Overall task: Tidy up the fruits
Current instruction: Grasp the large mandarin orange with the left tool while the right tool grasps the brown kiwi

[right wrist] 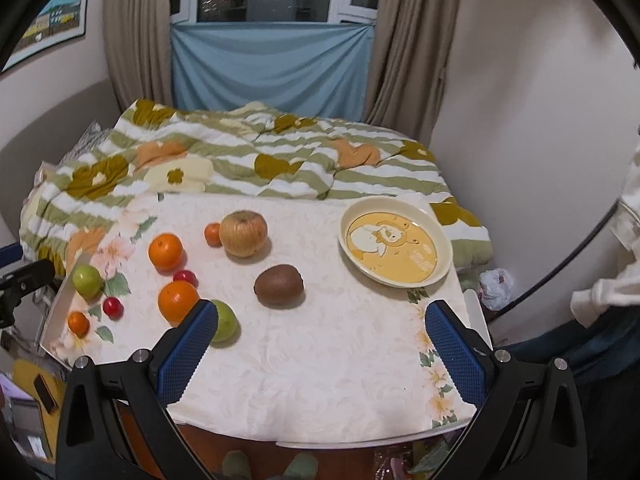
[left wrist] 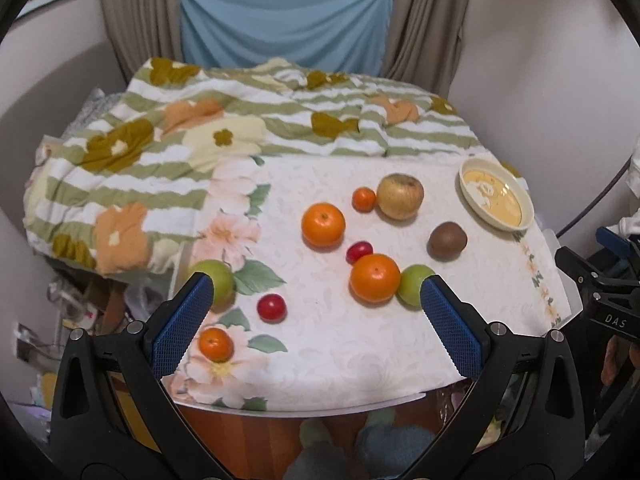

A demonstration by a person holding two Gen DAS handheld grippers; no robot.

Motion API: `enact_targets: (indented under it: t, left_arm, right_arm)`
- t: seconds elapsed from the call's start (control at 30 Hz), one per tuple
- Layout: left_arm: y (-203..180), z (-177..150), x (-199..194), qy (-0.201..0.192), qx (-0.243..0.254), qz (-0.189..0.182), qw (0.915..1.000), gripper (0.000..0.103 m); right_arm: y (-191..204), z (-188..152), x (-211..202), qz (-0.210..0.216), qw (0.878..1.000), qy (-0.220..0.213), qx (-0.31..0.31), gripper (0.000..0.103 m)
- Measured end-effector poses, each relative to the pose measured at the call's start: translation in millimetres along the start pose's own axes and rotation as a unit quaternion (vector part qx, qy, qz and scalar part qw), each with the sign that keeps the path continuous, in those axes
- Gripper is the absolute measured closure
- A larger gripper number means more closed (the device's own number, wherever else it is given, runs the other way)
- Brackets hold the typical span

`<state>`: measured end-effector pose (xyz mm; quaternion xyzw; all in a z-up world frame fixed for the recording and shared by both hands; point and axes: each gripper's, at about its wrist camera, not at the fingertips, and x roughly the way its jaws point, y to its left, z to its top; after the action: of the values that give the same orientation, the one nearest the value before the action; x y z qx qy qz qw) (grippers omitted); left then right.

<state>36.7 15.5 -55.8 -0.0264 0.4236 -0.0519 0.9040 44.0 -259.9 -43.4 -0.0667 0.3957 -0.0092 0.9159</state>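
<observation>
Both grippers hang above the near edge of the worktop (right wrist: pixel 320 360), which is covered with a pale flowered cloth. The left gripper (left wrist: pixel 316 292) has its jaws spread wide and holds nothing; the right gripper (right wrist: pixel 320 320) is also released and empty.

The fruits lie loose on the cloth. An apple (right wrist: pixel 243 233) sits toward the far side, with a small mandarin (right wrist: pixel 213 234) touching it on the left. A kiwi (right wrist: pixel 279 285) lies alone near the middle. Left of it are two big oranges, one farther (right wrist: pixel 165 251) and one nearer (right wrist: pixel 177 301), and a red cherry tomato (right wrist: pixel 185 276) between them. A green fruit (right wrist: pixel 225 321) touches the nearer orange and is partly hidden behind the right gripper's left finger. Near the left edge I see another green fruit (right wrist: pixel 87 280), a second red tomato (right wrist: pixel 112 306) and a second small mandarin (right wrist: pixel 78 323).

The cream plate (right wrist: pixel 440 236), with a yellow cartoon picture inside, stands at the far right corner, well apart from all fruits, and nothing lies in it. Behind the worktop is a bed with a striped flowered blanket (right wrist: pixel 240 160).
</observation>
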Motion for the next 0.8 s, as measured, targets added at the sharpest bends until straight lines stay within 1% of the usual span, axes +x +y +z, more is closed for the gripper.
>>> enact_targets:
  t: [0.07,0.27,0.33,0.53,0.8]
  left_arm:
    - [-4.1,-0.9,11.5,0.011,-0.006,-0.003,0.9999,0.0]
    - [-19.2,1.2,52.9,0.052,-0.049,-0.006,0.9974,0.0]
    - [-25.7,2.1,70.0,0.071,-0.066,-0.004,0.9953,0.0]
    - [-40.1,3.7,113.0,0.105,-0.119,-0.003,0.9873,0.0]
    - [-52.0,5.8,155.7,0.14,-0.161,0.023,0.9768,0.0]
  right_arm:
    - [-2.1,-1.0,10.6,0.007,1.0,0.005,-0.01,0.0]
    - [-11.0,0.0,55.0,0.053,0.996,0.028,-0.059,0.0]
    - [-14.8,0.8,72.5,0.071,0.994,0.036,-0.075,0.0]
    - [-23.6,7.1,117.3,0.111,0.986,0.056,-0.11,0.0]
    - [-20.4,12.5,159.9,0.157,0.972,0.073,-0.159,0.0]
